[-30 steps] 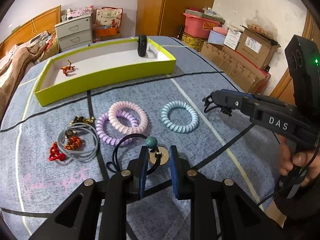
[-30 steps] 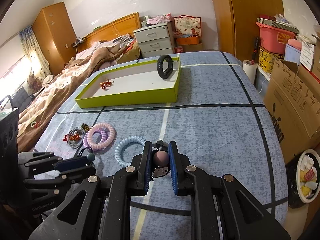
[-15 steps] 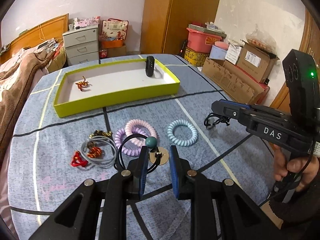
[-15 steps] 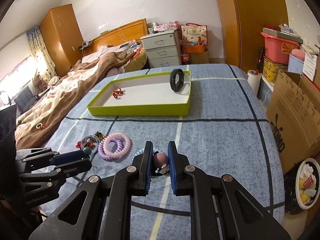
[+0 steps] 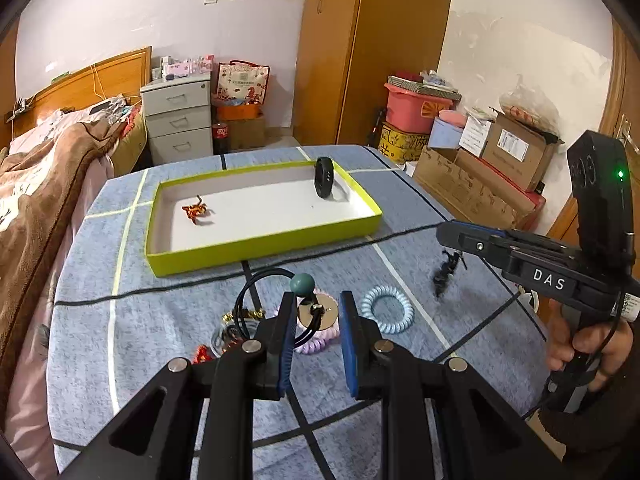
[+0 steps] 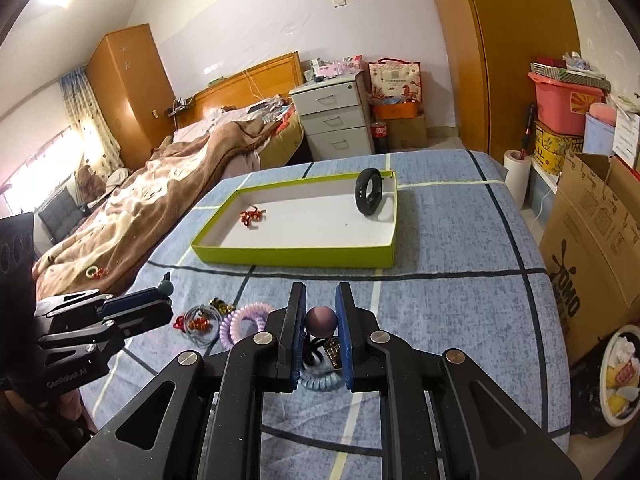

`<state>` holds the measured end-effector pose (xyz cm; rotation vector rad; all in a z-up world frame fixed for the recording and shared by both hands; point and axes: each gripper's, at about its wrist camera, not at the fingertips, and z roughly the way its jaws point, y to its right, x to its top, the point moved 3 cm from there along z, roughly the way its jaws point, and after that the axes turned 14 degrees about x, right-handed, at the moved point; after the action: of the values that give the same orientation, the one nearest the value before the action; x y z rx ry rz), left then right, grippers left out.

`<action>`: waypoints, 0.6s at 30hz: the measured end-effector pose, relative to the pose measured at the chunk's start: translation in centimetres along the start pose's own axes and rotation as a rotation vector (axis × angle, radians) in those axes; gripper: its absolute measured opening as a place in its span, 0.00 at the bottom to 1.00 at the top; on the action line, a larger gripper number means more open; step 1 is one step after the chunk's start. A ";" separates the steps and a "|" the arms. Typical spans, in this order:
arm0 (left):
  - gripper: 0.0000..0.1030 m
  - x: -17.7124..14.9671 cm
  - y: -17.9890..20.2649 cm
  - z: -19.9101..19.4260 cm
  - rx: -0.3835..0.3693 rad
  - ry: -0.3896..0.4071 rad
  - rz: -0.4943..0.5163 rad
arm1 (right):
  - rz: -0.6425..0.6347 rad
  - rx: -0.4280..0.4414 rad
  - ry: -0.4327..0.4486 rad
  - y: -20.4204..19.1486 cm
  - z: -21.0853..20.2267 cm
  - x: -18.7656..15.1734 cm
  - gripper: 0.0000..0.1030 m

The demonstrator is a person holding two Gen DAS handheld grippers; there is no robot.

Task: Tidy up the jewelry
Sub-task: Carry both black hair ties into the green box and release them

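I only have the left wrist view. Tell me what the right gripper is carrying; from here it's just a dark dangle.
Observer: The right gripper is shut on a hair tie with a mauve ball; a small tag hangs under it.
Operator: Check my left grip from outside.
Observer: The teal ball sticks up at the left gripper tips, off the blue cover.
Operator: Report the floor to the right.
Observer: A white bowl of scraps sits beside the cardboard box.

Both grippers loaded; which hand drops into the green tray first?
Probably left. The left gripper holds the teal-bead hair tie, which hangs just short of the tray's near wall. The right gripper, clamping the mauve-bead tie, looks somewhat farther back.
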<state>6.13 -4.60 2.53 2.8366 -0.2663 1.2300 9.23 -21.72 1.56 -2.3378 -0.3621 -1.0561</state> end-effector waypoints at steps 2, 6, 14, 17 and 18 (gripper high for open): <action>0.21 0.5 -0.4 0.5 -0.002 -0.004 -0.005 | -0.009 -0.003 -0.002 0.1 0.2 0.5 0.15; 0.21 1.5 -1.3 1.1 0.005 0.000 -0.019 | -0.008 0.009 0.004 0.2 0.5 1.6 0.15; 0.21 3.6 -4.2 3.2 0.041 -0.002 -0.057 | -0.034 0.043 -0.008 0.0 3.3 5.2 0.15; 0.21 4.2 -5.3 4.4 0.061 -0.014 -0.065 | -0.044 0.052 -0.022 0.0 4.9 6.6 0.15; 0.21 4.5 -5.6 4.8 0.064 -0.018 -0.066 | -0.050 0.051 -0.025 0.0 5.3 6.9 0.15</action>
<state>13.58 -0.21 2.65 2.8863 -0.1349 1.2230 17.01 -18.51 3.89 -2.3095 -0.4536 -1.0292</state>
